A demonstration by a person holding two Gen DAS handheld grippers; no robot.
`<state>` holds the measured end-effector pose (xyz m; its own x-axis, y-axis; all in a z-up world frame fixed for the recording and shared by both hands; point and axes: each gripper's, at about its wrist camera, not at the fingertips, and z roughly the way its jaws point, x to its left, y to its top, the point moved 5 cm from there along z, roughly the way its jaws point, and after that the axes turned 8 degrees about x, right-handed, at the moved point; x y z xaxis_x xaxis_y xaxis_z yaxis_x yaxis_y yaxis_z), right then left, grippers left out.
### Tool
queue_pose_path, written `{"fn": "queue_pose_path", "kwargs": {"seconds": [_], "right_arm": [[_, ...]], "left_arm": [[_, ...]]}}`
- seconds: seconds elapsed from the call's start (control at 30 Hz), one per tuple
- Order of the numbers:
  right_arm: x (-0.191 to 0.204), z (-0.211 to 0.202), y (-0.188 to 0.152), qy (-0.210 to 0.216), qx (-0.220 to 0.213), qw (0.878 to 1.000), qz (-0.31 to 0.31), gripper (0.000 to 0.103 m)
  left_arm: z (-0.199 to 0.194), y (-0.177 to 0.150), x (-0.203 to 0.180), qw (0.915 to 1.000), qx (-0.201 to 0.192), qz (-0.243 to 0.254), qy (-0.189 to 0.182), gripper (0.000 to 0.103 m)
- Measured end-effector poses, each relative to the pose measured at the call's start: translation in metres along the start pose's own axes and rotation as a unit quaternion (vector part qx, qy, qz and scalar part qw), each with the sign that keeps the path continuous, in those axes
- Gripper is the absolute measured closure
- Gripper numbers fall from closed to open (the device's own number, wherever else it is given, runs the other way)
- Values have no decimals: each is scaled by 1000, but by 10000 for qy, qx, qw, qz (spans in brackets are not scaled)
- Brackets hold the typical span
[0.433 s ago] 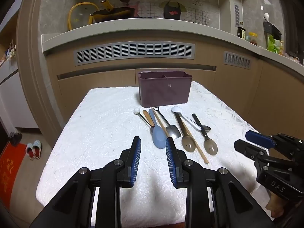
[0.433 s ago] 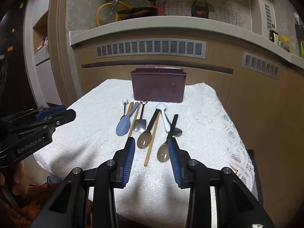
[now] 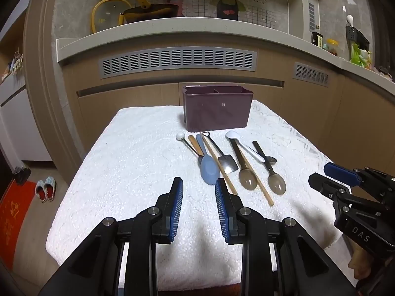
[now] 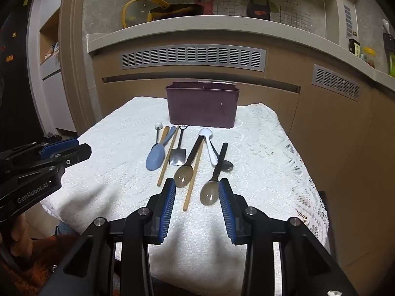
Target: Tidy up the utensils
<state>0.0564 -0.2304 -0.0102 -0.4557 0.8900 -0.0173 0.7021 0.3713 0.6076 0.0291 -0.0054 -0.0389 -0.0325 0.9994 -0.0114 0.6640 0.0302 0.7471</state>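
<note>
The utensils lie in a loose row on the white cloth [image 3: 138, 162], ahead of both claws, nearly all with the long axis running from the claws toward the purple caddy [image 3: 217, 109] at the far edge.

The left gripper [image 3: 199, 185] has its jaws spread with nothing between them. Just ahead of its right fingertip lies the blue spatula [image 3: 209, 170], blade toward the claw, handle toward the caddy. Beside it a wooden chopstick [image 3: 218, 162] slants, its near end by that same fingertip. Further left, a thin spoon with a white ball end [image 3: 180, 136] points that ball at the caddy.

The right gripper [image 4: 196, 184] is also spread and empty. Beyond the gap between its fingers, slightly right, lies a translucent brownish spoon with a black handle [image 4: 210, 192], bowl toward the claw. A second such spoon [image 4: 184, 172] lies just ahead of the left fingertip, and the second chopstick [image 4: 193, 180] crosses beside it. Further ahead lie a small shovel-shaped metal scoop [image 4: 178, 156], blade nearest, and a white ceramic spoon [image 4: 208, 140], bowl toward the caddy, slanting across a metal spoon [image 4: 226, 165].

The caddy stands upright, with a divider visible in the left view.
</note>
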Motion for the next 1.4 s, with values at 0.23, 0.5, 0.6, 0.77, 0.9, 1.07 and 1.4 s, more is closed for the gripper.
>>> {"fn": "queue_pose_path", "kwargs": {"seconds": [0.23, 0.5, 0.6, 0.77, 0.9, 1.07, 1.4], "right_arm": [[0, 0, 0, -70, -98, 9999, -27, 68], [1, -6, 2, -8, -278, 9996, 59, 68], [1, -5, 1, 0, -236, 9997, 39, 68], [1, -5, 1, -59, -195, 9998, 8, 68], [2, -4, 0, -63, -181, 9998, -4, 68], [1, -3, -1, -76, -165, 9998, 20, 68], [0, -4, 0, -119, -172, 9998, 16, 68]], "left_arm": [[5, 2, -1, 9999, 98, -40, -57, 75], [8, 1, 2, 9998, 130, -39, -109, 75], [8, 1, 3, 9998, 143, -49, -123, 75], [10, 0, 4, 9997, 174, -58, -153, 75], [11, -1, 3, 9996, 204, -40, -177, 75], [11, -2, 3, 9996, 225, -45, -184, 75], [11, -2, 3, 9995, 239, -53, -205, 75]]}}
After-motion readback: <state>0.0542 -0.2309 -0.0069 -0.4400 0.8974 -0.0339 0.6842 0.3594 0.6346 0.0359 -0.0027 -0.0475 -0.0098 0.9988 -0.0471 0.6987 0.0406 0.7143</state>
